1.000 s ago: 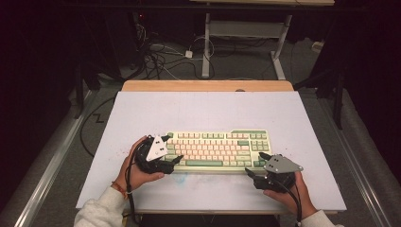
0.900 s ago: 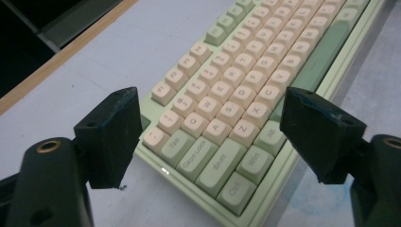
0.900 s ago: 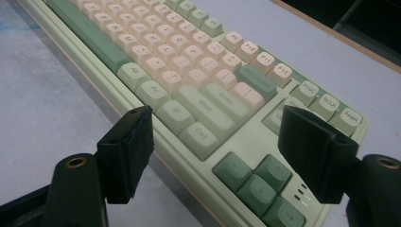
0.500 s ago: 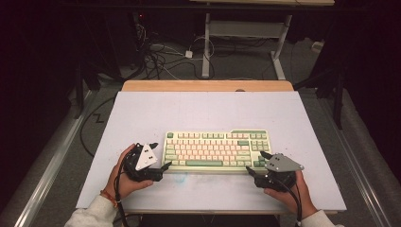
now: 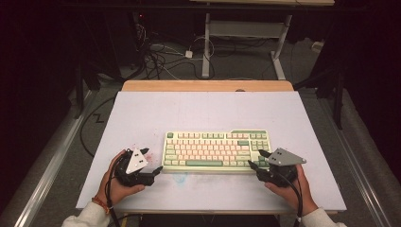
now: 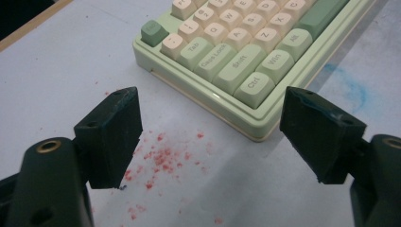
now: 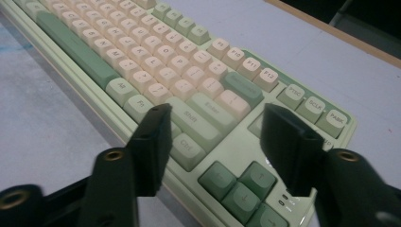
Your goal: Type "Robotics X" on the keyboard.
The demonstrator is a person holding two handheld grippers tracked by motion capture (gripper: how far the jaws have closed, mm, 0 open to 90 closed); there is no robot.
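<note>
Green and cream, the keyboard (image 5: 216, 150) lies flat on the pale worktop (image 5: 208, 111), a little toward six o'clock from the middle, its long side running from nine to three.

From above, the left tool (image 5: 152, 171) sits in the left hand (image 5: 118, 182) just off the keyboard's near left corner, at about eight o'clock from it, apart from the case. The right tool (image 5: 255, 161) sits in the right hand (image 5: 288, 182) at the near right corner, about four o'clock, its jaws reaching over the edge of the case. How wide either pair of jaws stands is hard to read from this height.

The left gripper view settles it for the left tool (image 6: 210, 137): the jaws are spread wide with nothing between them but bare worktop. It also brings out red specks (image 6: 163, 158) on the surface between the jaws and a blue smear (image 6: 352, 87) beyond the keyboard's front edge, at two o'clock. The Ctrl and Shift keys of the keyboard (image 6: 246, 52) are legible.

The right gripper view shows the right tool (image 7: 215, 146) over the keyboard (image 7: 142, 56) near the arrow keys (image 7: 241, 187). Its jaws have just been closing, yet they stand apart above the Shift and Ctrl keys, pinching nothing.
</note>
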